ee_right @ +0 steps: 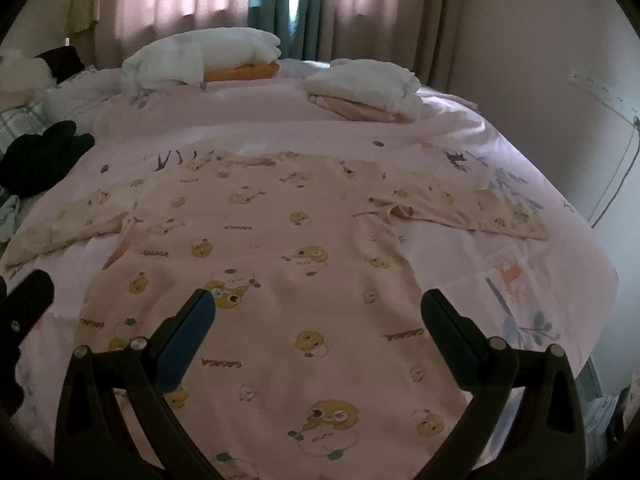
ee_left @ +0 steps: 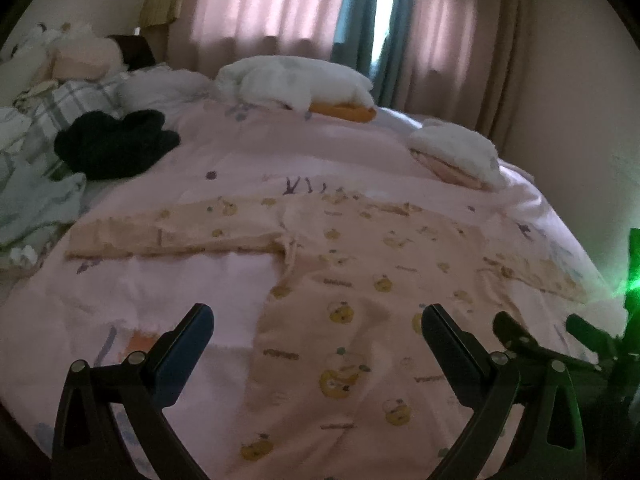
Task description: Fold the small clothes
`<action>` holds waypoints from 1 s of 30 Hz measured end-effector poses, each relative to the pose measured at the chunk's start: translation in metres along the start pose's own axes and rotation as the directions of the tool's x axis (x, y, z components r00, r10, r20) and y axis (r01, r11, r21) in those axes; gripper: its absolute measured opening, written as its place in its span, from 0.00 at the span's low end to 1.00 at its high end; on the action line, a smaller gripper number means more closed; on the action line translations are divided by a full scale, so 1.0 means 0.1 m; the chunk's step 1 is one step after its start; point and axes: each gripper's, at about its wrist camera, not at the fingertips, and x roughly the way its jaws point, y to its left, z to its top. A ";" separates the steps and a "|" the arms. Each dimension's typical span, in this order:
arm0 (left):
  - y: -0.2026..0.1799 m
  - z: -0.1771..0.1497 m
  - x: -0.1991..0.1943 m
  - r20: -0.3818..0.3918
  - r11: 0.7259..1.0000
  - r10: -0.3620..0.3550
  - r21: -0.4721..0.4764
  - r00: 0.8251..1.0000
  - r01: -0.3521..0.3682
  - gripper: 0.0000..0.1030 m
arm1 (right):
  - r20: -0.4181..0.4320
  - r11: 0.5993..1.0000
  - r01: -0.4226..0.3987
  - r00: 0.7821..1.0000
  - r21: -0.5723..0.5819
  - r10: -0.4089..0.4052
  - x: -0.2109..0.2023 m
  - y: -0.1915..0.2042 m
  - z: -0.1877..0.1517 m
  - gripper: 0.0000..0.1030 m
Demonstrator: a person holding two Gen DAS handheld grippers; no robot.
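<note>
Right wrist view: one duck-print shirt (ee_right: 280,248) is spread flat at frame centre on the pink bedspread (ee_right: 500,152), both sleeves out. Two folded piles (ee_right: 360,80) are seen at the top. Both the right gripper (ee_right: 318,312) and left gripper (ee_left: 318,326) are held released, grasping nothing.

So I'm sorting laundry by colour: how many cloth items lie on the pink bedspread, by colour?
Pink duck-print top, spread flat: 1
Black garment pile: 1
White plush with orange bill: 1
White-and-pink folded bundle: 1
Total: 4
Both grippers, left and right, hold nothing, jaws open.
</note>
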 end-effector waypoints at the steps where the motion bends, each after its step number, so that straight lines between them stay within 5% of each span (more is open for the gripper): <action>1: -0.01 -0.01 0.02 -0.004 1.000 -0.004 -0.005 1.000 0.004 1.00 | -0.002 1.000 -0.004 1.000 0.011 0.004 0.02 -0.03 0.00 1.00; 30: -0.34 -0.09 0.25 -0.064 0.995 0.010 0.095 0.998 -0.004 1.00 | -0.087 0.992 -0.010 0.996 0.125 0.021 0.24 -0.35 -0.05 1.00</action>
